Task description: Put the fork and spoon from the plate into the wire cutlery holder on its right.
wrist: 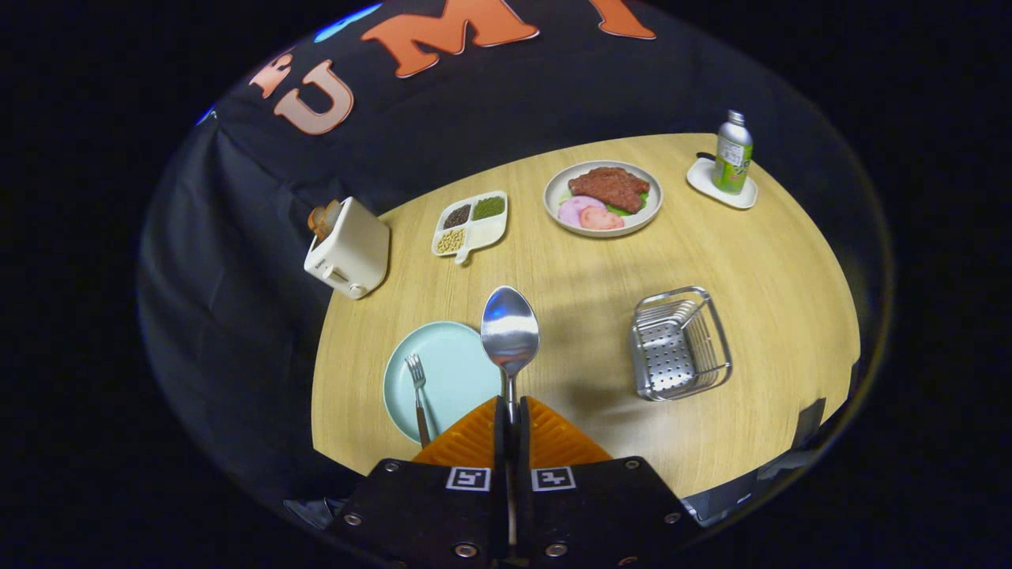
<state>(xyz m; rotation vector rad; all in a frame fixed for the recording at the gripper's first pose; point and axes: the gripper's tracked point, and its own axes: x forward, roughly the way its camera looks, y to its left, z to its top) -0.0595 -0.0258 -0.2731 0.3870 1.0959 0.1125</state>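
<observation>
Gripper (511, 411) status: your two orange fingers (466, 438) are pressed together on the handle of the spoon (510, 336), pinching it between the pads. Spoon extends straight ahead of the fingertips, bowl forward and facing up, raised above the counter (759, 276); its bowl overlaps the right rim of the plate in this view.

Plate (451, 371), pale blue-green, sits on the counter just ahead and to the left of your fingers. Fork (417, 395) lies on it near the left side, tines pointing away from you, handle running back toward the near rim.

Wire cutlery holder (680, 344) stands on the counter to the right of the plate, well apart from it. Its perforated metal floor is visible through the open top, and no utensil is seen inside.

Other items noted beyond your fingers: a white toaster (348, 249) with bread in its slot at the far left edge of the counter; a white divided dish (470, 225) with grains and seeds; a round dinner plate (602, 197) with meat and sliced items; a green bottle (733, 154) standing upright on a small white coaster (708, 178) at the far right.
</observation>
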